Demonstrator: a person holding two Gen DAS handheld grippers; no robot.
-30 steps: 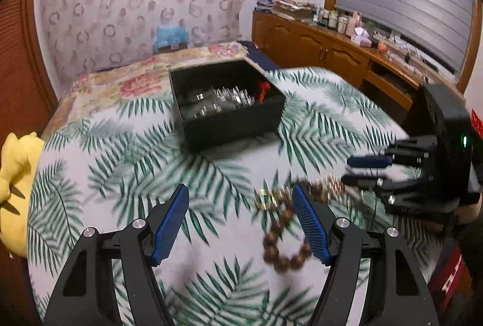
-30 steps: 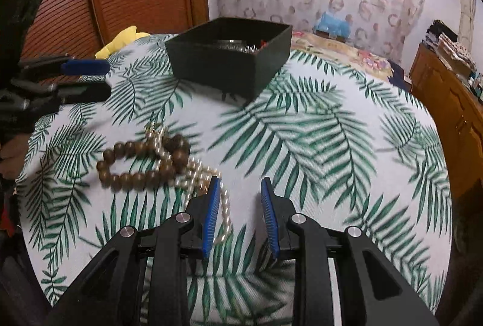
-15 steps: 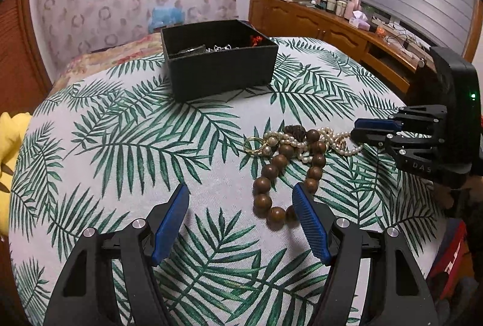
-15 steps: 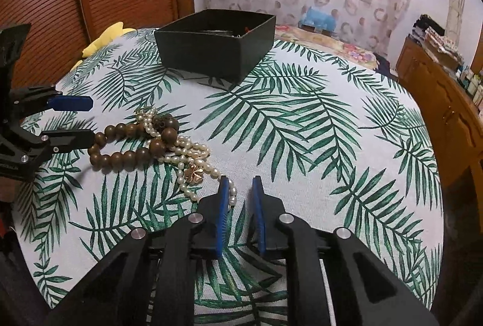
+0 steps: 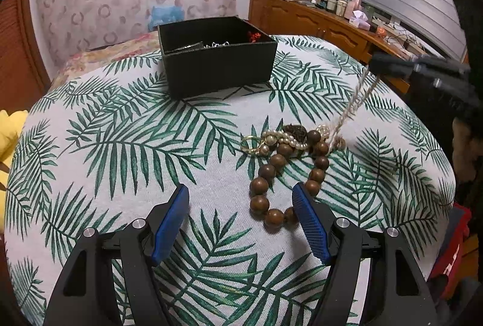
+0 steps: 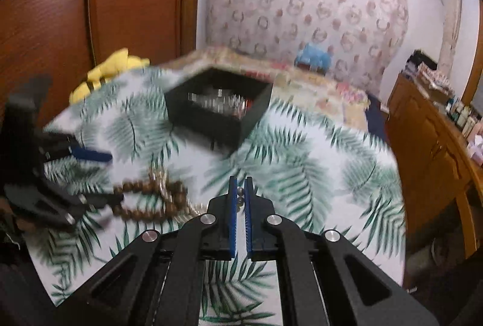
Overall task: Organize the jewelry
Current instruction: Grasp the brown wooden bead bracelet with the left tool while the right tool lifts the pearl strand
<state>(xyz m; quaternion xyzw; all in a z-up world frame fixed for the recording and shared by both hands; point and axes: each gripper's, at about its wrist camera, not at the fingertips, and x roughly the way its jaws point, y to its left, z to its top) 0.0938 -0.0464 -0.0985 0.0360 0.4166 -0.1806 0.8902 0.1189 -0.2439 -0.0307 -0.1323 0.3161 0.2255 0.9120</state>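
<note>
Right gripper [image 6: 240, 190] jaws clamped on pearl strand [image 5: 351, 108], raised off table [image 5: 126, 126] | left gripper [image 5: 241, 205] jaws apart, hovering by wooden bracelet [image 5: 282, 172] | box [image 5: 217, 60] beyond, holding jewelry

One black box [image 5: 219, 66] stands on the one leaf-print table [image 5: 120, 144]. Three loose pieces of jewelry lie tangled there: one brown wooden bead bracelet [image 5: 273, 175], one pearl strand [image 5: 347, 111] and one gold ring [image 5: 250, 143]. Two grippers are in view: the left gripper [image 5: 241, 223] and the right gripper [image 6: 240, 202].
</note>
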